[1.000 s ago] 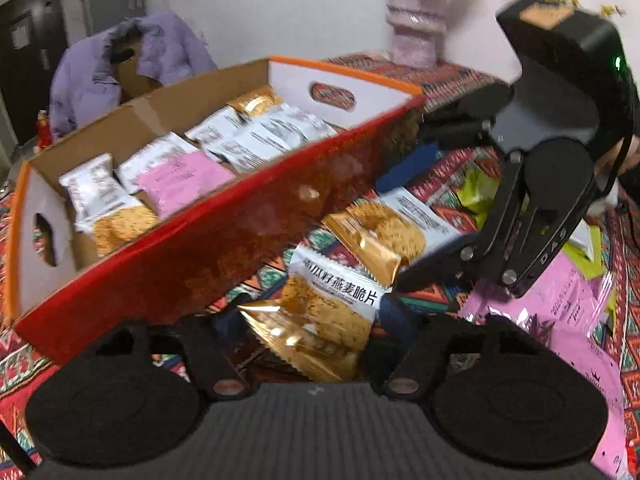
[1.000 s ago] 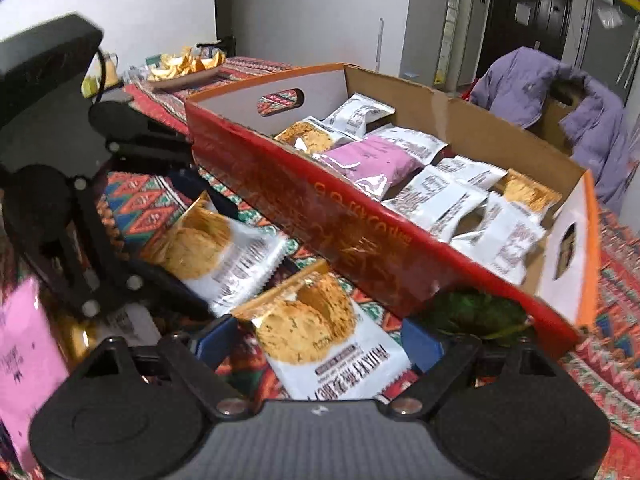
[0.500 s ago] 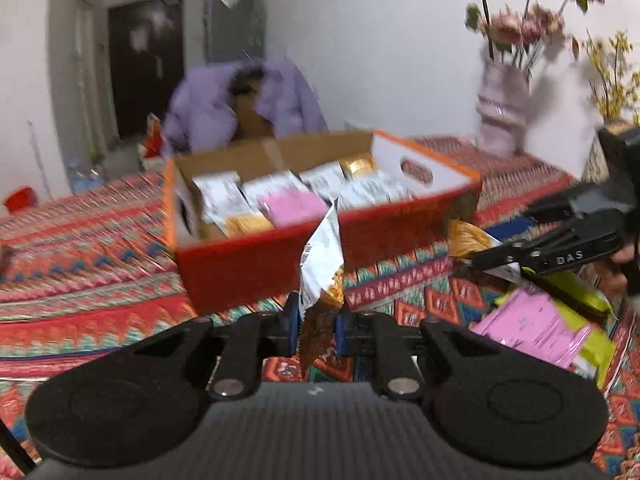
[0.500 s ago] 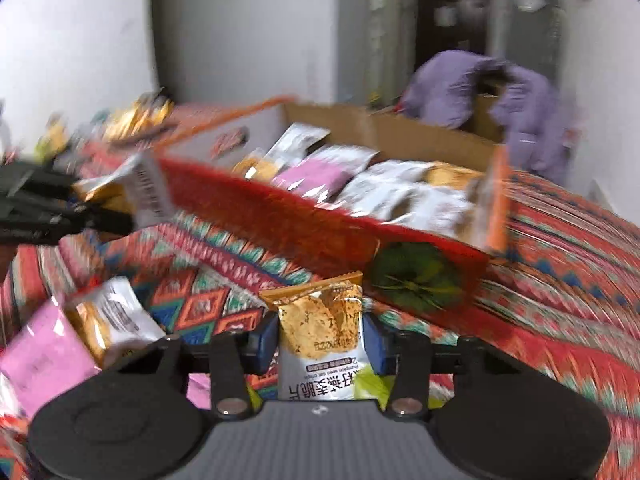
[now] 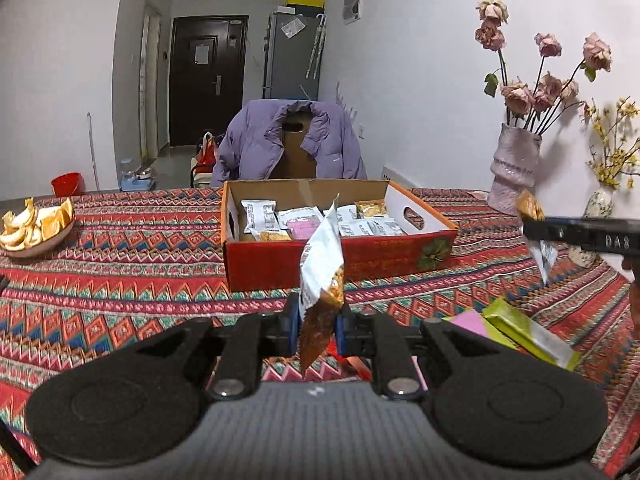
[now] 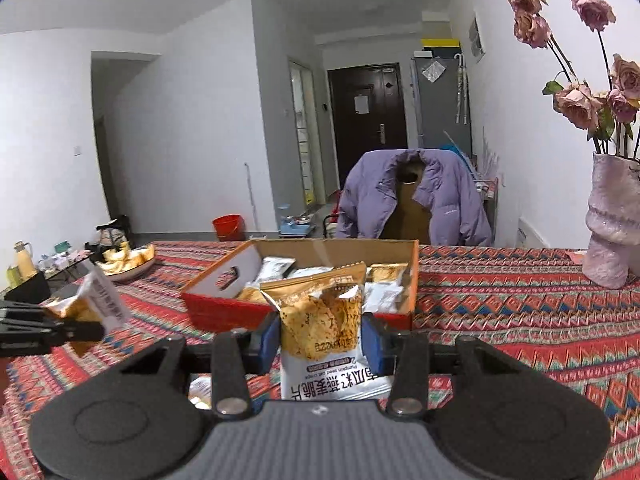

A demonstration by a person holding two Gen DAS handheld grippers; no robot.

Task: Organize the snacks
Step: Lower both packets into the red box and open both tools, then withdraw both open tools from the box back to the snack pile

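My left gripper is shut on a gold-and-white cracker packet, held edge-on above the table in front of the red cardboard box. My right gripper is shut on a second cracker packet, held face-on before the same box. The box holds several white, gold and pink snack packets. In the left wrist view the right gripper shows at the right with its packet. In the right wrist view the left gripper shows at the left.
Loose pink and green packets lie on the patterned tablecloth near right. A bowl of orange peel stands far left. A vase of dried roses stands far right. A chair with a purple jacket is behind the box.
Both grippers closed on cracker packets lying beside the box, lifted them off the table and pulled back and up; the box now looks farther away.
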